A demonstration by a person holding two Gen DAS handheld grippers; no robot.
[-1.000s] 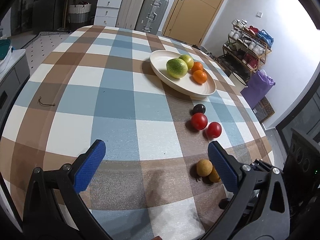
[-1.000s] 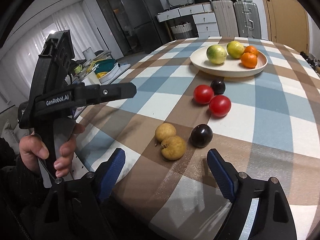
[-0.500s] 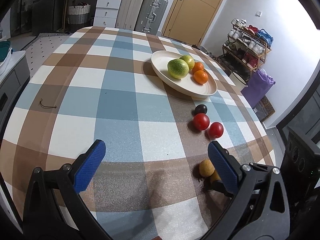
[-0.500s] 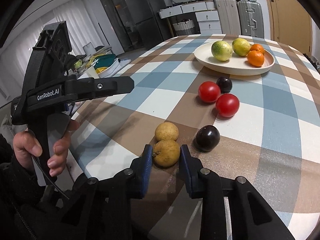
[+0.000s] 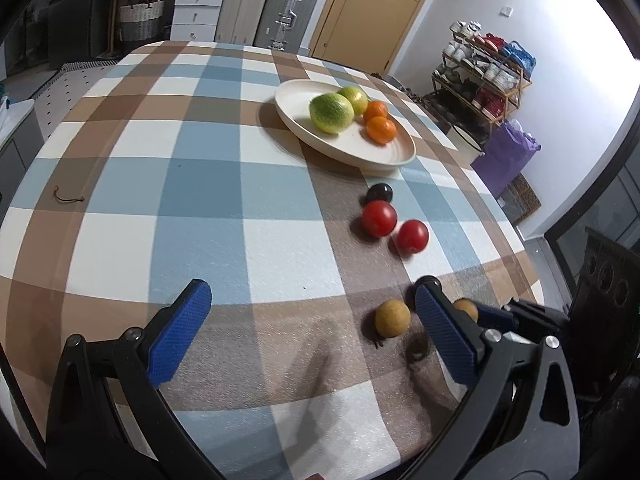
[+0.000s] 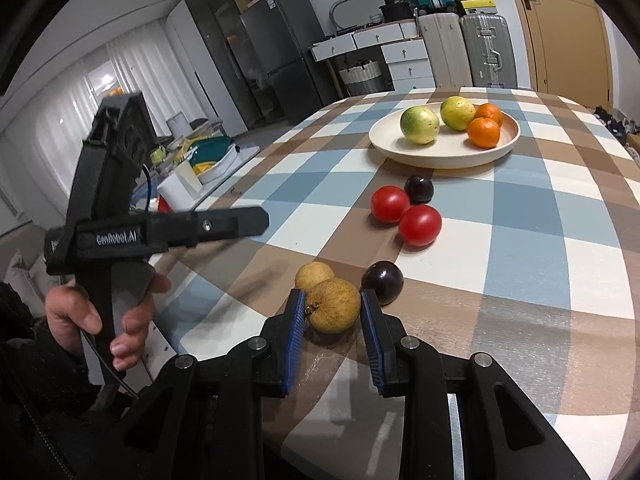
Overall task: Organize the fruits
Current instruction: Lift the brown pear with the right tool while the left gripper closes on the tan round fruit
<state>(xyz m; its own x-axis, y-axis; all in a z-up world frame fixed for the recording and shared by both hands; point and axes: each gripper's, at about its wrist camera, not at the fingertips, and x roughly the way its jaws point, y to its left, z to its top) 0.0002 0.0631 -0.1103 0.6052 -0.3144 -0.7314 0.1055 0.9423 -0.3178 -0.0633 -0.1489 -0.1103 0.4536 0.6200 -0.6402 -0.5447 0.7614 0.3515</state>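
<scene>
My right gripper (image 6: 332, 306) is shut on a brown round fruit (image 6: 334, 314) near the table's front edge. A second brown fruit (image 6: 314, 275) and a dark plum (image 6: 383, 282) lie just beyond it. Two red tomatoes (image 6: 420, 225) and another dark plum (image 6: 419, 189) sit mid-table. The cream plate (image 6: 440, 156) holds two green fruits (image 6: 419, 125) and two oranges (image 6: 484, 132). My left gripper (image 5: 312, 296) hangs open over bare cloth, with nothing between its fingers. The loose brown fruit (image 5: 393, 318) lies just inside its right finger. That finger partly hides the held one (image 5: 466, 309).
A checked cloth (image 5: 200, 200) covers the table, with a small brown twig (image 5: 68, 198) at its left. A hand (image 6: 80, 316) holds the left gripper's handle off the table's left edge. Suitcases (image 5: 280, 12), drawers and a shoe rack (image 5: 480, 76) stand beyond the table.
My right gripper's jaws went from wide open to closed around the nearer brown fruit. The left gripper stayed open and in about the same place.
</scene>
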